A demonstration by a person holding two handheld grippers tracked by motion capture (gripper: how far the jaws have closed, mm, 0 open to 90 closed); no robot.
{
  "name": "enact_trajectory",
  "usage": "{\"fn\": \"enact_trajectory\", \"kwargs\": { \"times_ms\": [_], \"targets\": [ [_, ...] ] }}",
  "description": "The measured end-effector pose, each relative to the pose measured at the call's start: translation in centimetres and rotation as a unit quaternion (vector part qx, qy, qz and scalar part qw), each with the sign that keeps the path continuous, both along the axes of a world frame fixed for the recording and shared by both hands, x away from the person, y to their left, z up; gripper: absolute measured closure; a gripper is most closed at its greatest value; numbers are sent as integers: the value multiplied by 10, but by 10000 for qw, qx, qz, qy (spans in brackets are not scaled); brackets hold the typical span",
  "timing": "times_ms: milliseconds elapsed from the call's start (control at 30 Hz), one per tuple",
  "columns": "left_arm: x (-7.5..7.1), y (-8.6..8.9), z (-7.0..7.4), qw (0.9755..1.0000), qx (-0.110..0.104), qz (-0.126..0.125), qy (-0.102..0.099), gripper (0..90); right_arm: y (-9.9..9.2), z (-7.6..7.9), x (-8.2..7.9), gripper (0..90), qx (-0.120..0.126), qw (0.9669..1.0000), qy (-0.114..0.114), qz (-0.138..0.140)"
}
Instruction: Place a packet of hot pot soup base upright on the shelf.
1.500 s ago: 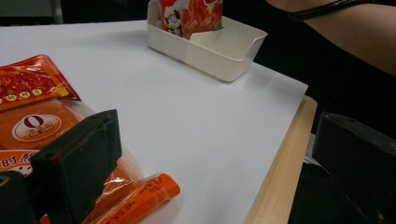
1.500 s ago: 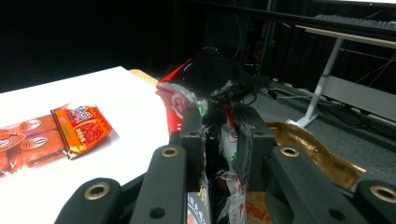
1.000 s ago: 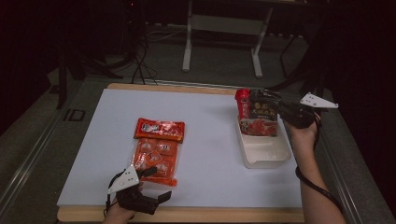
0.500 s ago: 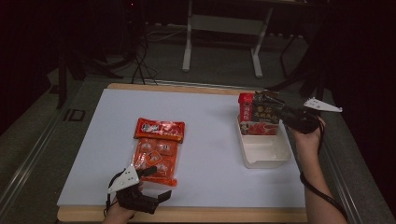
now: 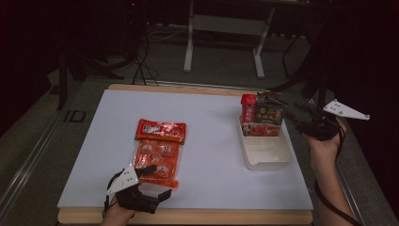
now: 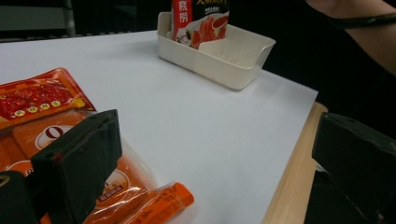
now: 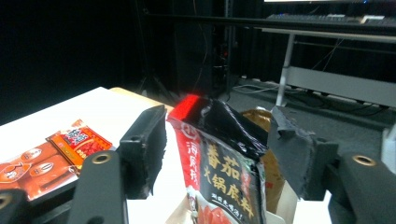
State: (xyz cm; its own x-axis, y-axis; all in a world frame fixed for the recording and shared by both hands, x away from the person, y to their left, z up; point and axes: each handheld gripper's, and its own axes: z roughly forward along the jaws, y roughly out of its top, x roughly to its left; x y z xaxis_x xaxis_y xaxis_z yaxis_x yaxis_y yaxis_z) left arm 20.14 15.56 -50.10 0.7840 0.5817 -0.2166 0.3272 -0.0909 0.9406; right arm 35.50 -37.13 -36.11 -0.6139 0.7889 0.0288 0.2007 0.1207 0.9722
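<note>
A dark and red hotpot-base pouch (image 5: 261, 117) (image 7: 219, 168) stands upright at the far end of a white tray (image 5: 268, 157) (image 6: 219, 65). My right gripper (image 5: 294, 115) (image 7: 217, 135) is just right of it. Its jaws have just been opening; the pouch top sits between them with a small gap on each side. A red snack packet (image 5: 161, 130) (image 6: 37, 95) and an orange one (image 5: 157, 157) (image 6: 126, 182) lie flat at the front left. My left gripper (image 5: 159, 181) (image 6: 215, 154) stands open beside the orange packet's near corner, holding nothing.
A white sheet (image 5: 211, 141) covers the wooden table, whose front edge (image 5: 211, 216) shows bare wood. A metal stand (image 5: 226, 28) and cables sit on the dark floor beyond the far edge.
The right gripper's jaws have spread off the pouch and the hand has drawn back to the right and slightly up. The pouch stays standing in the tray. The left gripper has kept still.
</note>
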Motion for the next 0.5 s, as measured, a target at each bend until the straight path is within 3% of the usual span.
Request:
{"fn": "enact_trajectory", "kwargs": {
  "times_ms": [233, 400, 500],
  "targets": [
    [3, 6, 4, 9984, 219, 121, 514, 46, 19, 7, -26, 181, 123, 9997, 44, 228],
    [6, 16, 10, 9982, 364, 265, 403, 71, 38, 3, -42, 126, 148, 9989, 47, 443],
    [7, 25, 13, 9986, 284, 323, 322, 151, 47, 1, -53, 120, 207, 9981, 9, 578]
  ]
}}
